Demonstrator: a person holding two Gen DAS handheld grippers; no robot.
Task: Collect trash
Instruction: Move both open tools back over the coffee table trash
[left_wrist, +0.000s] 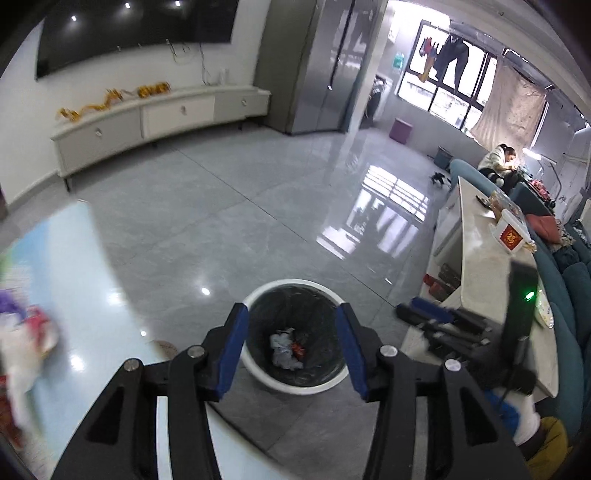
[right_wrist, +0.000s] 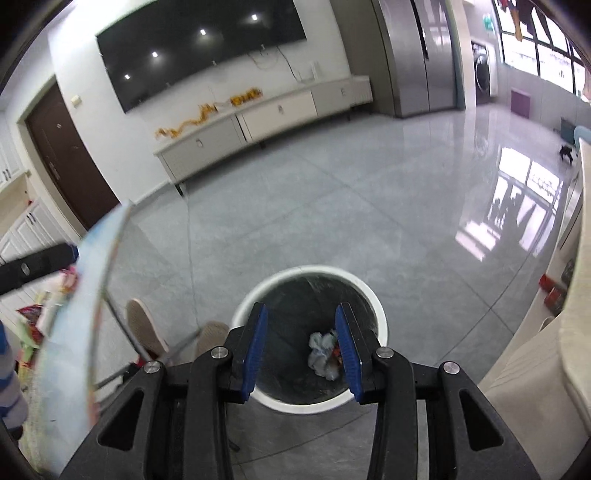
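A white round bin (left_wrist: 258, 373) with a black liner stands on the grey tile floor. Crumpled grey-white and red trash (left_wrist: 286, 349) lies at its bottom. My left gripper (left_wrist: 291, 317) is open and empty, held above the bin. In the right wrist view the same bin (right_wrist: 373, 306) shows with the crumpled trash (right_wrist: 322, 353) inside. My right gripper (right_wrist: 301, 314) is open and empty, above the bin. The right gripper also shows in the left wrist view (left_wrist: 443, 317) at the right. Blurred colourful wrappers (left_wrist: 26, 332) lie on the light blue table at the left.
The light blue table (left_wrist: 74, 258) edge is at the left, also in the right wrist view (right_wrist: 96, 266). A white counter (left_wrist: 476, 243) with a red-and-white box (left_wrist: 511, 232) runs along the right. Beige slippers (right_wrist: 142, 325) stand left of the bin. A TV cabinet (left_wrist: 162, 114) lines the far wall.
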